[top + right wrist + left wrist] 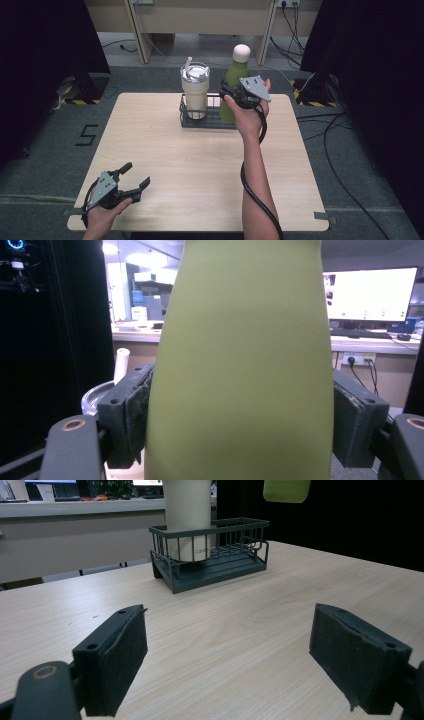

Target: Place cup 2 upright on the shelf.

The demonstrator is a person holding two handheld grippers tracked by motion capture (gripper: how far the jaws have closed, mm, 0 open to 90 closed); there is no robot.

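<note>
My right gripper [229, 96] is shut on a green bottle [233, 79] with a white cap, gripping its body at the far middle of the table. In the right gripper view both pads [134, 415] press on the bottle's [240, 365] sides. The bottle's base [286, 490] hangs in the air above the right end of a dark wire rack [215, 567]. A cream tumbler [195, 92] with a clear lid and straw stands in the rack's [200, 122] left end. My left gripper [137, 174] rests open and empty near the table's front left corner, its pads [120, 655] wide apart.
The wooden table [200, 170] stretches bare between the rack and the left gripper. A black cable [255, 195] trails along the right forearm. Dark curtains stand at both sides, and desks and floor cables lie beyond the far edge.
</note>
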